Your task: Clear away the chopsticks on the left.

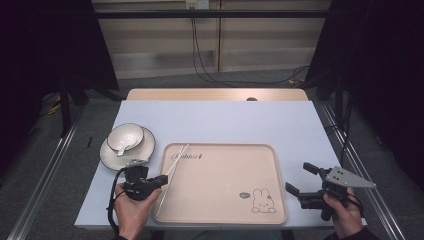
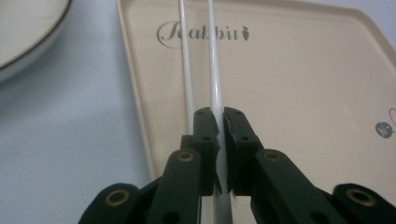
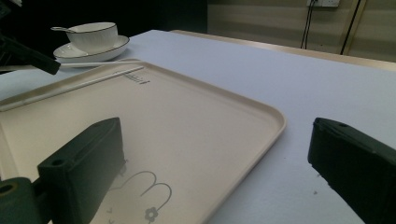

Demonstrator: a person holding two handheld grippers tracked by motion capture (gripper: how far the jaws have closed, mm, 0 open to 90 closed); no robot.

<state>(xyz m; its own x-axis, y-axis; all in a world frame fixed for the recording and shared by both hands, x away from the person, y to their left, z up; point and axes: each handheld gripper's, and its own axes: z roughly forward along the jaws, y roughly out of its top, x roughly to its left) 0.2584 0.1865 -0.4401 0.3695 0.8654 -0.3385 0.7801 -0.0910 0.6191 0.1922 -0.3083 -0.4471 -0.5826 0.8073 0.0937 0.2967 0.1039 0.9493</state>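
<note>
Two white chopsticks (image 1: 176, 162) run along the left side of a beige tray (image 1: 225, 200) printed with a rabbit. My left gripper (image 1: 162, 178) is at the tray's left edge, shut on one chopstick (image 2: 215, 70), which runs between its jaws and on across the tray. The other chopstick (image 2: 186, 56) lies just to its left on the tray (image 2: 303, 93). In the right gripper view the held chopstick (image 3: 102, 63) sits slightly above the lying one (image 3: 79, 85). My right gripper (image 1: 297, 176) rests on the table just right of the tray (image 3: 210, 107), open (image 3: 215, 128) with nothing between its jaws.
A white bowl (image 1: 125, 136) with a spoon in it stands on a saucer (image 1: 111, 156) on the table left of the tray, also seen far off as the bowl (image 3: 93, 33). The pale blue tabletop (image 1: 225, 120) stretches behind the tray. Its near edge lies close under both hands.
</note>
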